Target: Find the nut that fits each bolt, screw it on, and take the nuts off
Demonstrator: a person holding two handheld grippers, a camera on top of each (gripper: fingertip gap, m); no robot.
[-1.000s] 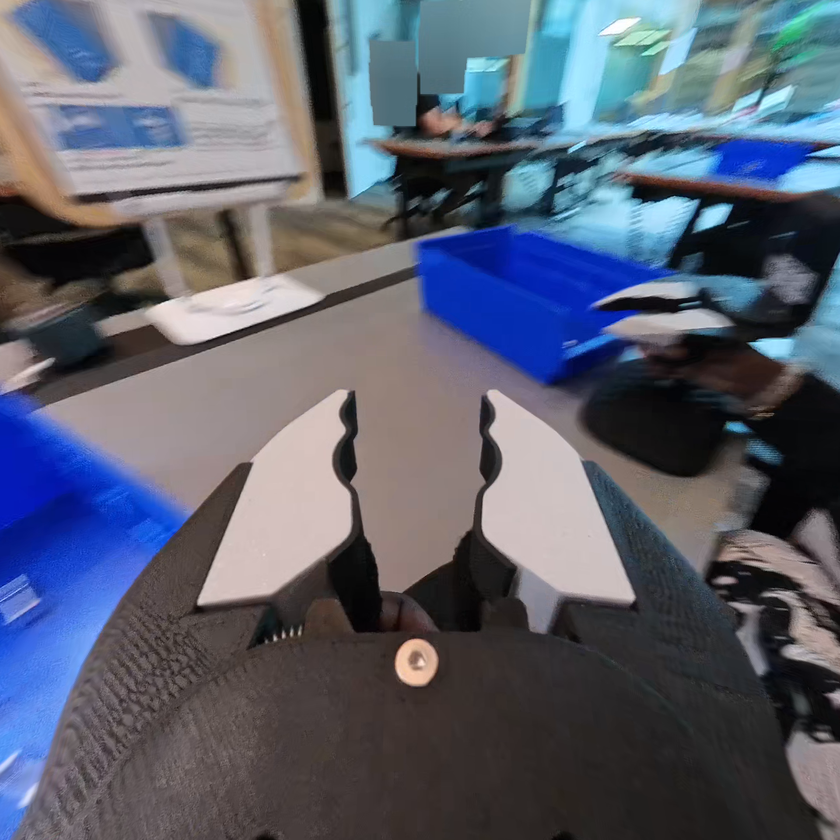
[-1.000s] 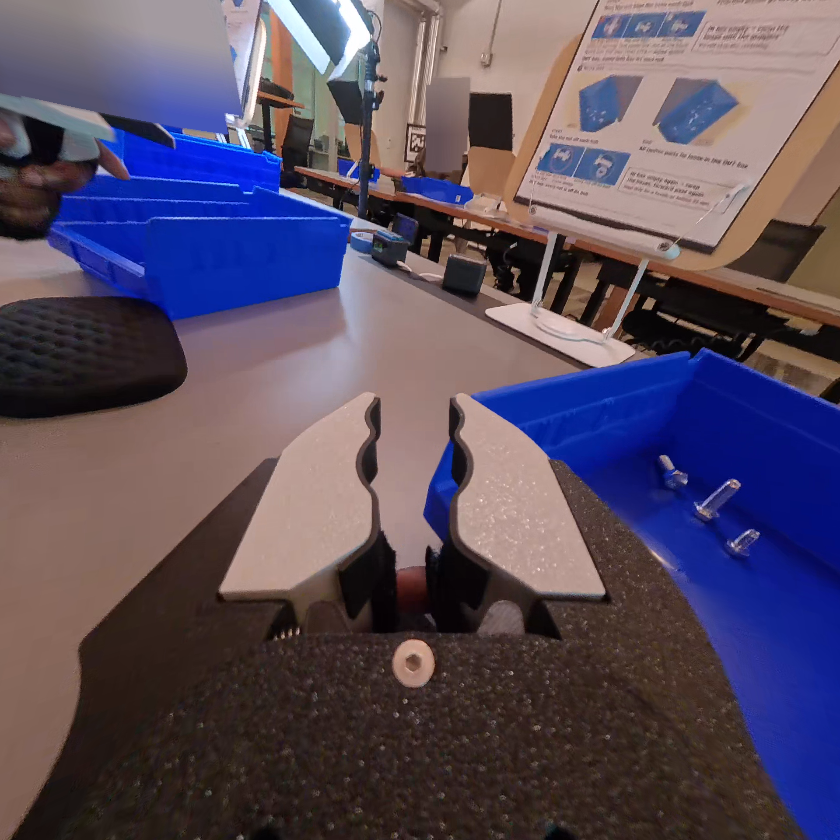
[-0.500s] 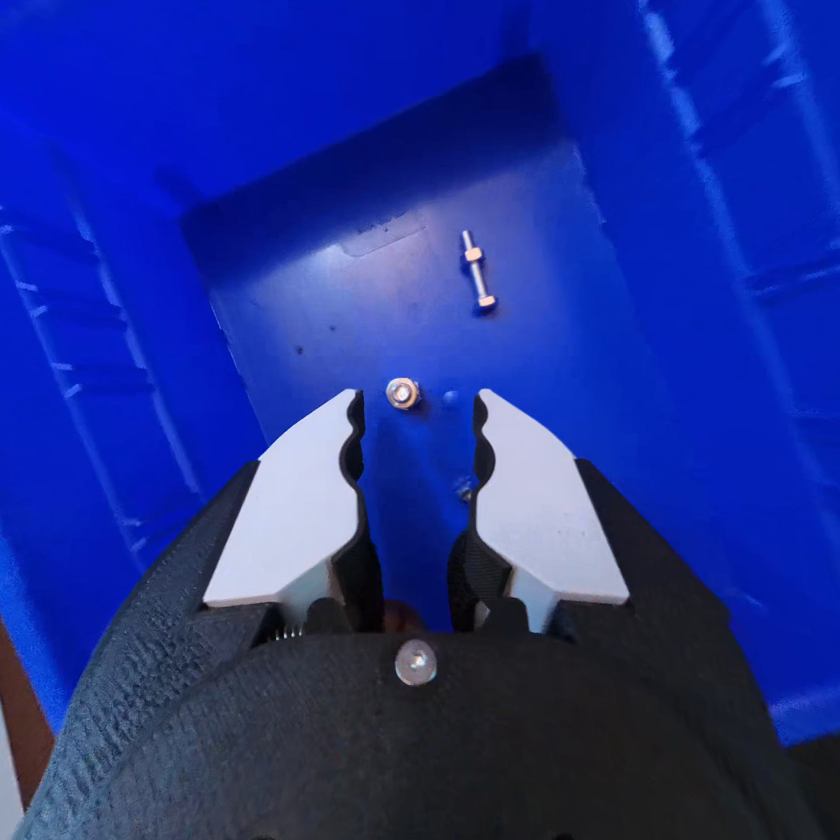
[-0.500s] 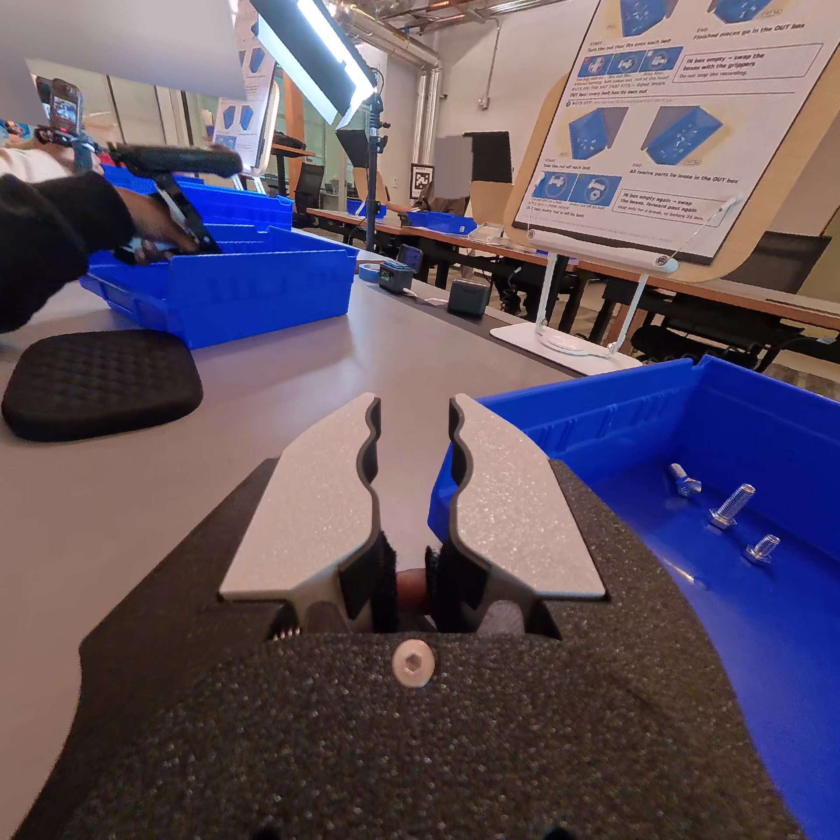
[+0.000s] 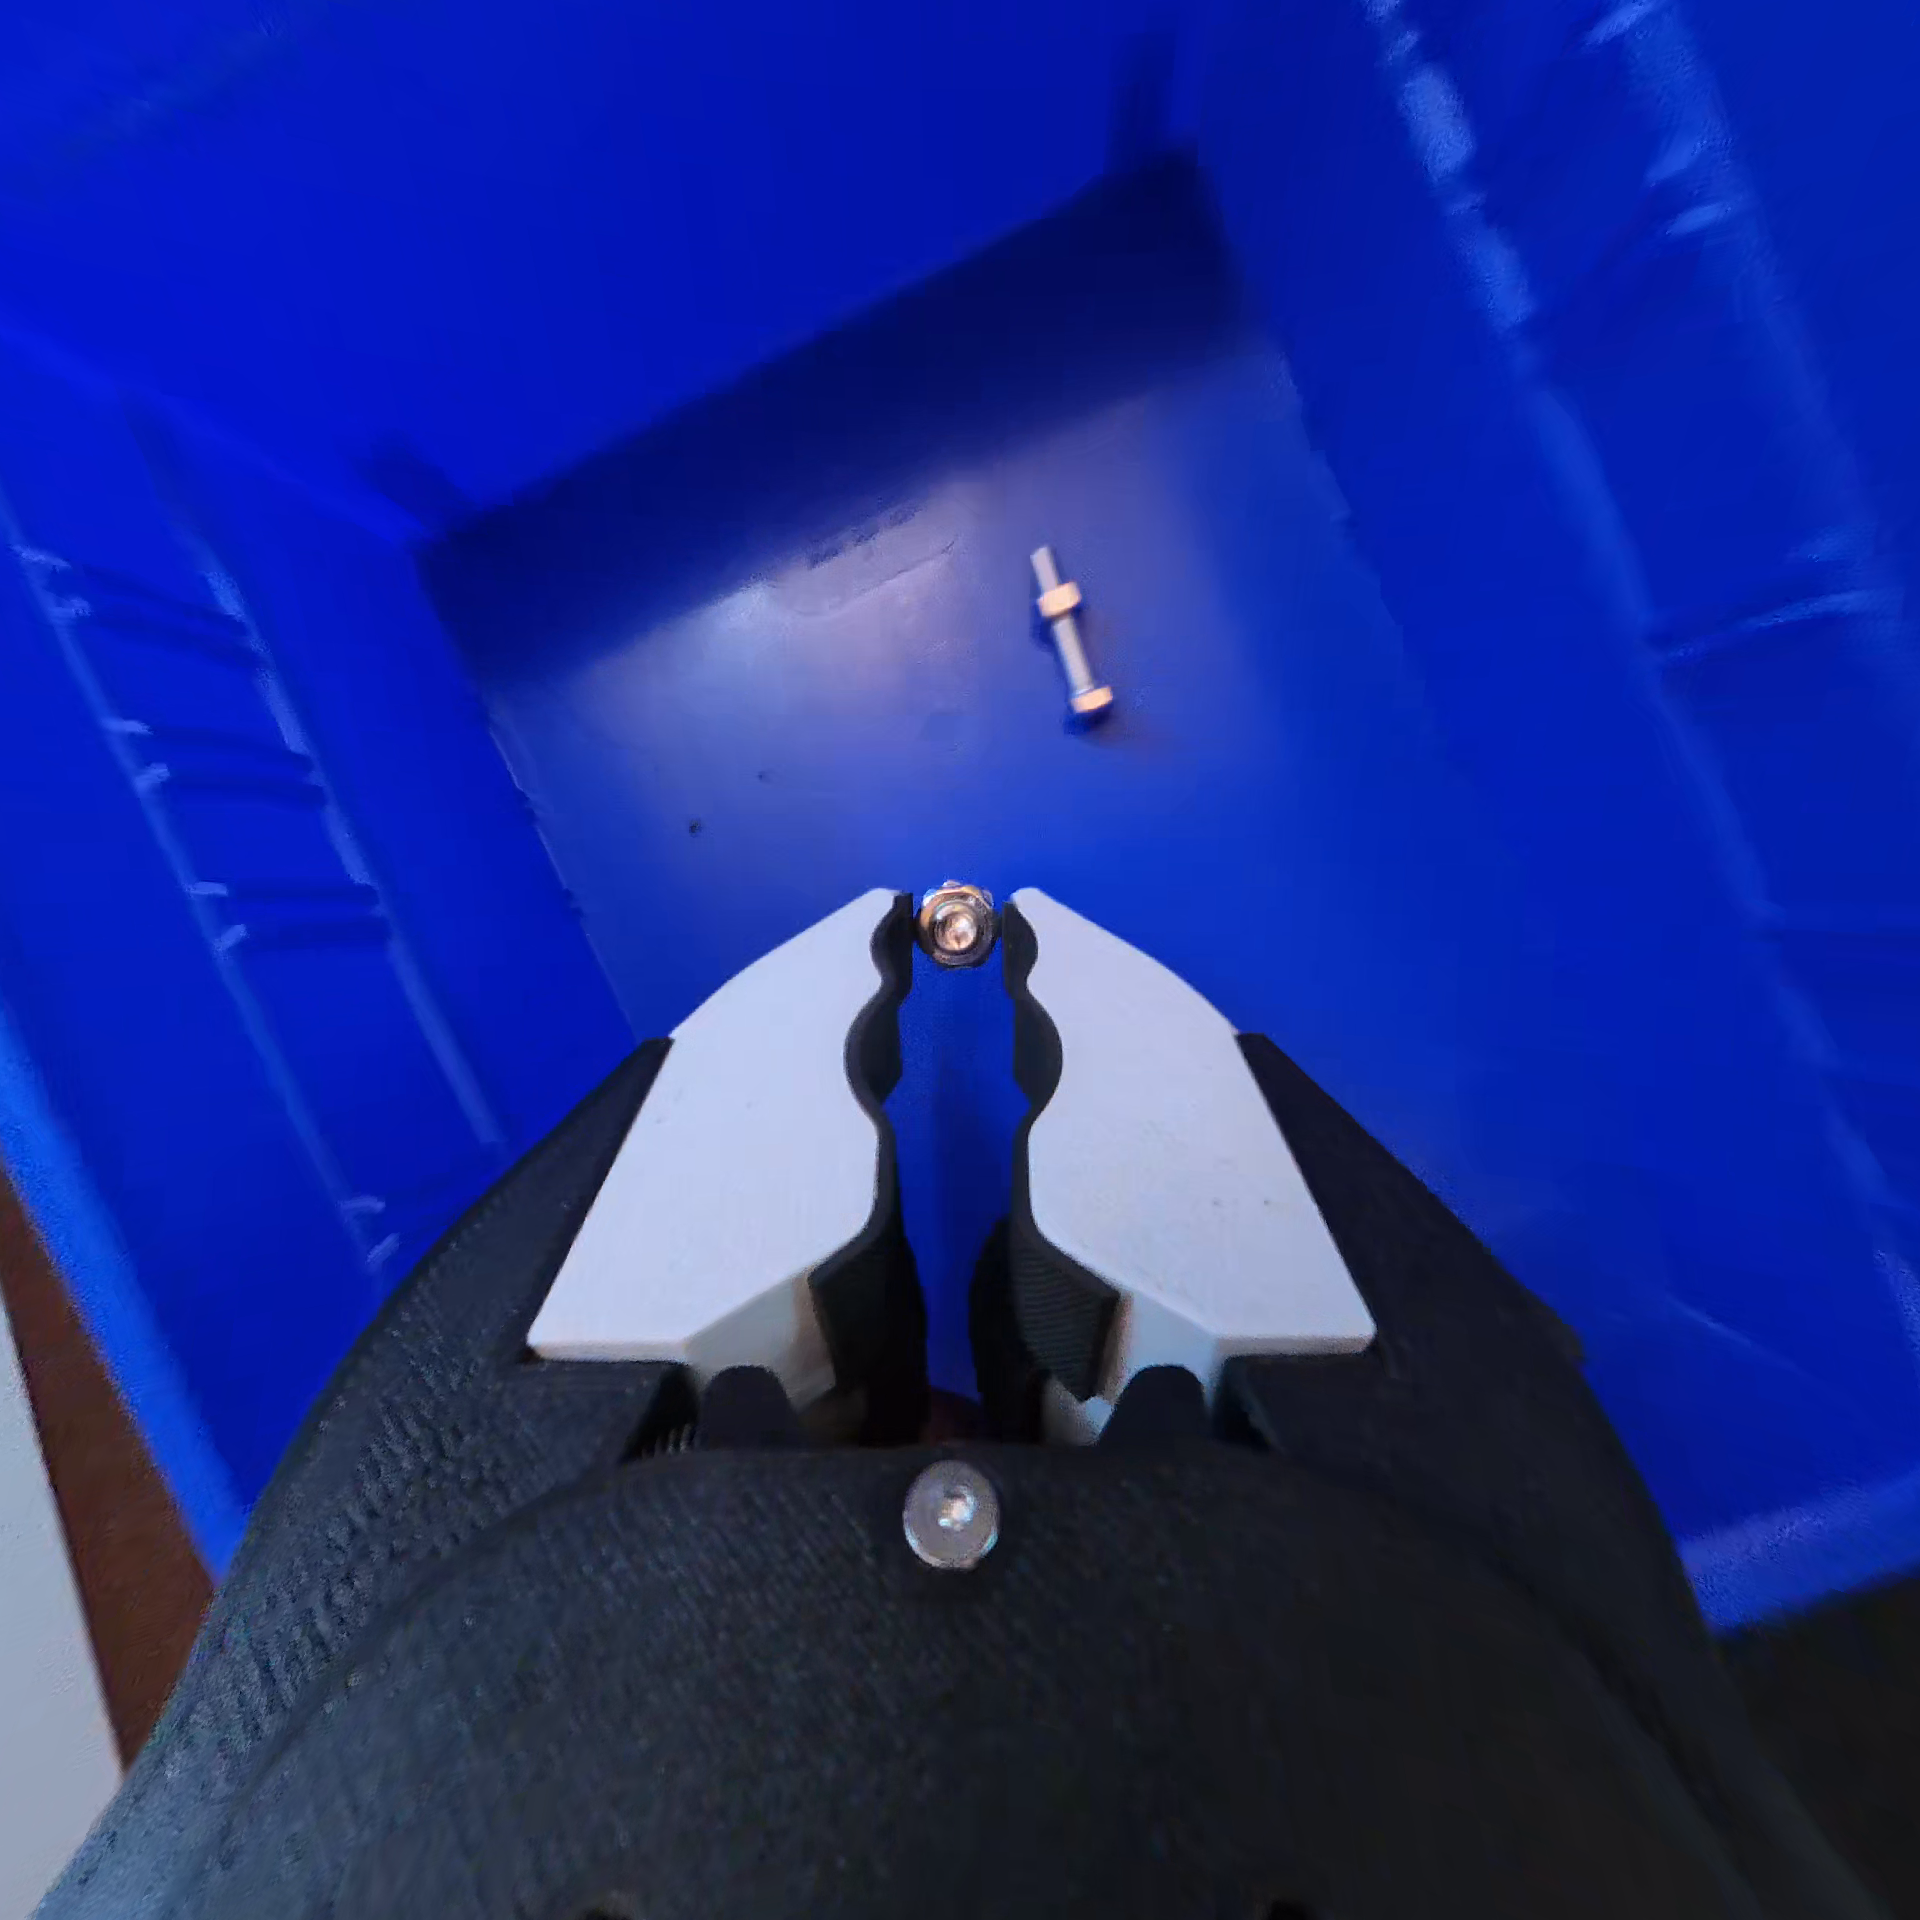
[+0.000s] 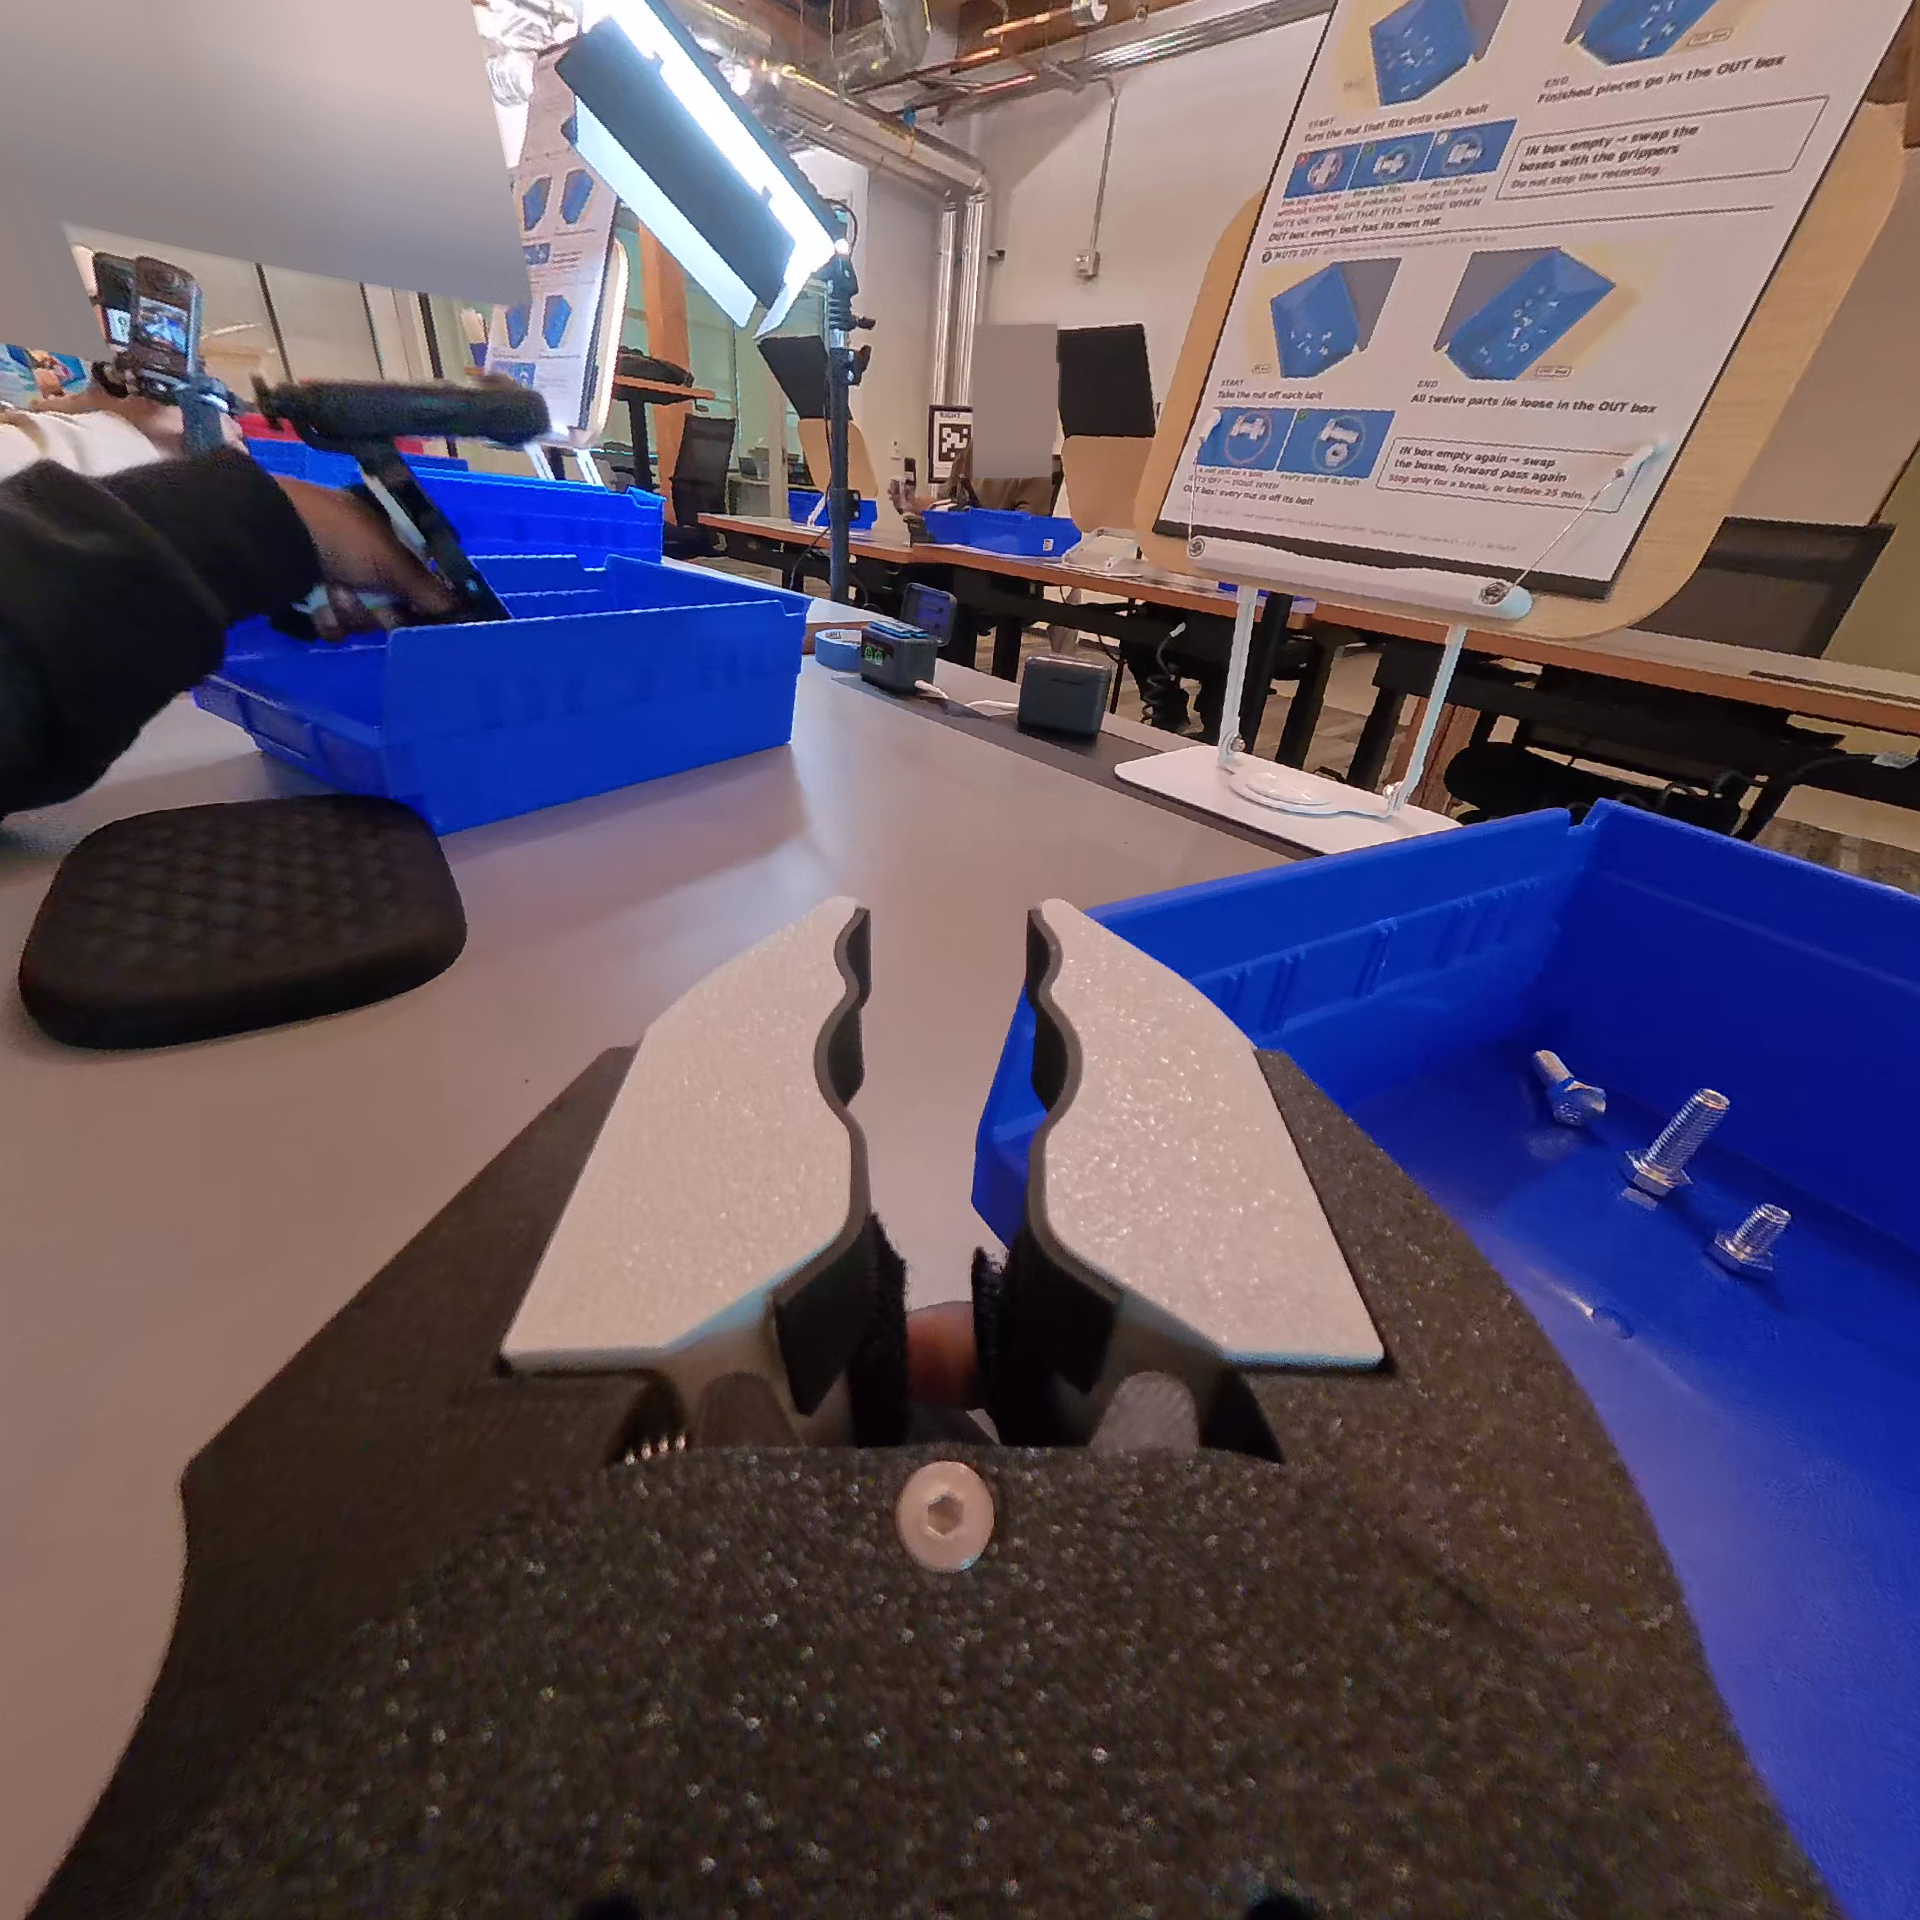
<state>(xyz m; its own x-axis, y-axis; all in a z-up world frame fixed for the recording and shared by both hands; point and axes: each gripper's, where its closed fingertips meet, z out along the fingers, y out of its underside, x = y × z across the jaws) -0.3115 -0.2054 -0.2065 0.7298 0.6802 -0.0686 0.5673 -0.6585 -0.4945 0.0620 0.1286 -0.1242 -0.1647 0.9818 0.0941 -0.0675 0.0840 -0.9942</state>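
In the left wrist view, the left claw (image 5: 958, 928) points down into a deep blue bin (image 5: 312, 831), and its two pale fingers (image 5: 790, 1091) are closed at the tips on a small silver bolt with a nut on it (image 5: 956, 930), seen end on; the dark pads press against it from both sides just above the bin floor. Farther along the same floor, well apart from the claw, lies a second slim bolt with a nut threaded on its shaft (image 5: 1070, 644). In the right wrist view, the right claw (image 6: 948, 935) hangs low over a grey desk (image 6: 727, 883) with its fingers parted and nothing between them. Just beside it on the right stands another blue bin (image 6: 1455, 935) with three loose silver bolts (image 6: 1673, 1143) on its floor. At far left, a person's dark-sleeved arm (image 6: 114, 603) reaches the other claw into a blue bin (image 6: 582, 686) farther back on the desk. A black textured pad (image 6: 239, 914) lies on the desk in front of that bin. An instruction board on a white stand (image 6: 1507, 312) rises at the back right.
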